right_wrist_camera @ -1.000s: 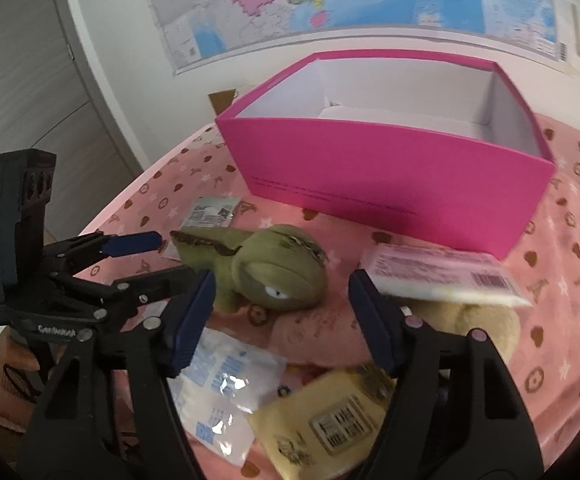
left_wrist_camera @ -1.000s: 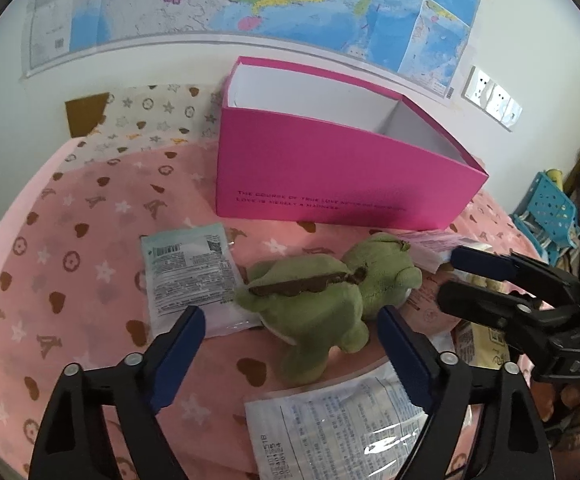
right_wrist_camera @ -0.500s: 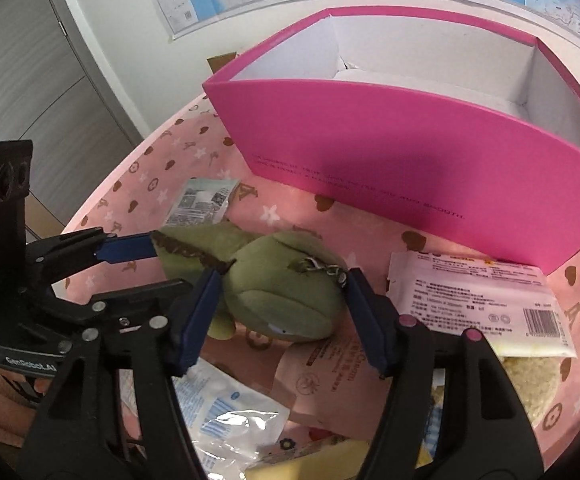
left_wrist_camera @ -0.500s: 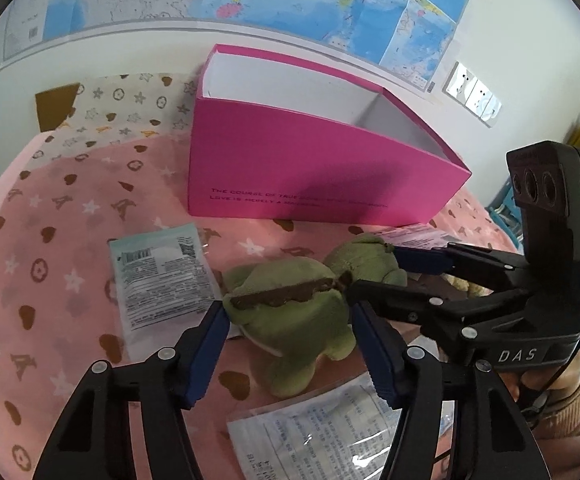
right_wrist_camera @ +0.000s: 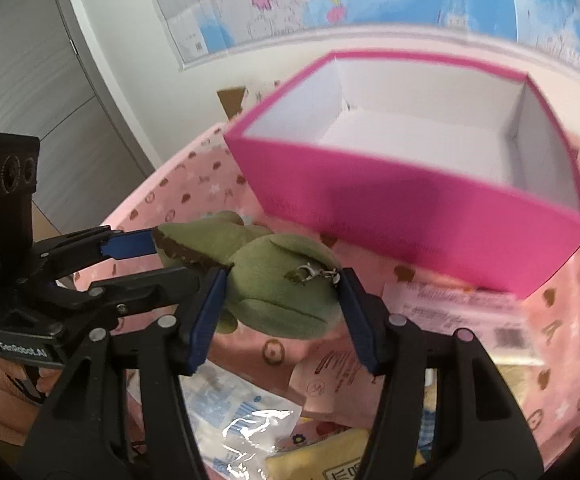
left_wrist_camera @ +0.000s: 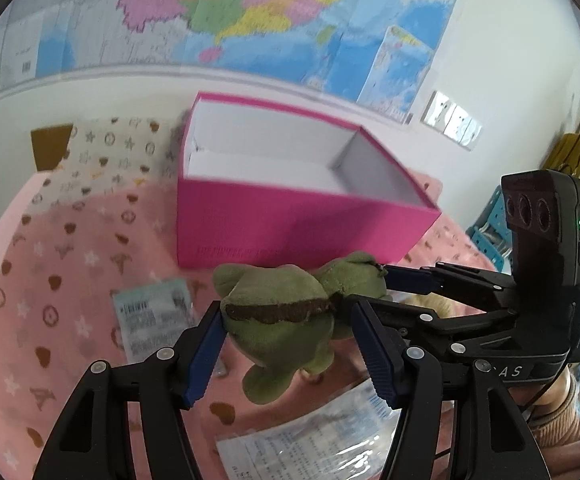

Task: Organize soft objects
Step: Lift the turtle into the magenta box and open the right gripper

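A green plush toy (left_wrist_camera: 286, 320) with a brown stripe hangs above the pink patterned bedspread (left_wrist_camera: 50, 280), held by both grippers. My left gripper (left_wrist_camera: 290, 344) is shut on its body. My right gripper (right_wrist_camera: 282, 308) is shut on its head (right_wrist_camera: 286, 296), which carries a small metal clasp. The right gripper also shows in the left wrist view (left_wrist_camera: 374, 292), and the left gripper in the right wrist view (right_wrist_camera: 162, 256). An open pink box (left_wrist_camera: 290, 232) with a white inside stands just behind the toy; it shows in the right wrist view too (right_wrist_camera: 410, 208).
Flat plastic packets lie on the bedspread: a pale blue one (left_wrist_camera: 154, 320), a clear printed one (left_wrist_camera: 310, 448), a pink-white labelled one (right_wrist_camera: 458, 308) and a yellow one (right_wrist_camera: 330, 456). A wall map (left_wrist_camera: 210, 12) hangs behind the box. A grey cupboard (right_wrist_camera: 30, 80) stands at left.
Both grippers closed on the plush toy and lifted it off the bedspread toward the pink box. The box now looks closer and more of its inside shows.
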The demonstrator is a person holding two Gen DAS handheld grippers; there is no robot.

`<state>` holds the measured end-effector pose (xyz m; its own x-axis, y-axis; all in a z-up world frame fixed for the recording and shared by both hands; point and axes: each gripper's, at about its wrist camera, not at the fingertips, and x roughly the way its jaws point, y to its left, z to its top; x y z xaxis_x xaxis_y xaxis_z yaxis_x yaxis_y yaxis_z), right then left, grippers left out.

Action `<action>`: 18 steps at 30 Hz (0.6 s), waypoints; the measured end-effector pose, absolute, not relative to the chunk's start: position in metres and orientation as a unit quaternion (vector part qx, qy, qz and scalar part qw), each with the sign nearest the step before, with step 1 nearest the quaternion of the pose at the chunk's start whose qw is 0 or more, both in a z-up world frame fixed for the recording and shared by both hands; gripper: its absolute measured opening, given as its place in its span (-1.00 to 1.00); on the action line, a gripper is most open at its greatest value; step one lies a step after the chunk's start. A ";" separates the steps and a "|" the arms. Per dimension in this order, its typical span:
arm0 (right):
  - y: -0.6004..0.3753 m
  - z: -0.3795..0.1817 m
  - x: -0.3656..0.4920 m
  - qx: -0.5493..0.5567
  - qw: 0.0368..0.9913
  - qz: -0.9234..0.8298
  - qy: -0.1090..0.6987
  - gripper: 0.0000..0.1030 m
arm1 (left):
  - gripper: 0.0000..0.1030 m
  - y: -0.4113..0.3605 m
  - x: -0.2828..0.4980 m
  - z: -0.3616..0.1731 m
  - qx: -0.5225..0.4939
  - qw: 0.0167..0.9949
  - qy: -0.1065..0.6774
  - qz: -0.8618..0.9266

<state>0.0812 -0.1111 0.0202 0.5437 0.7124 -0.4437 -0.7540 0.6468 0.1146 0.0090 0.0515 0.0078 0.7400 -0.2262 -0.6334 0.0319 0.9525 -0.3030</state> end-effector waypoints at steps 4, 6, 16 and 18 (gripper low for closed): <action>-0.119 0.048 0.073 -0.048 0.888 0.414 0.197 0.16 | 0.25 0.049 0.013 0.033 -0.124 0.933 0.329 -0.076; -0.124 0.063 0.072 -0.046 0.891 0.413 0.181 0.16 | 0.25 0.048 0.018 0.048 -0.114 0.939 0.315 -0.080; -0.121 0.115 0.115 -0.030 0.901 0.408 0.148 0.16 | 0.25 0.060 0.076 0.090 -0.089 0.952 0.281 -0.080; -0.120 0.114 0.132 -0.017 0.897 0.413 0.161 0.16 | 0.25 0.065 0.089 0.087 -0.095 0.950 0.286 -0.077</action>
<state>0.1320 -0.1195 0.1144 0.6081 0.7342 -0.3020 -0.7452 0.6591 0.1017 0.0889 0.0649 0.0866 0.8244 -0.2000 -0.5294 0.0910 0.9701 -0.2248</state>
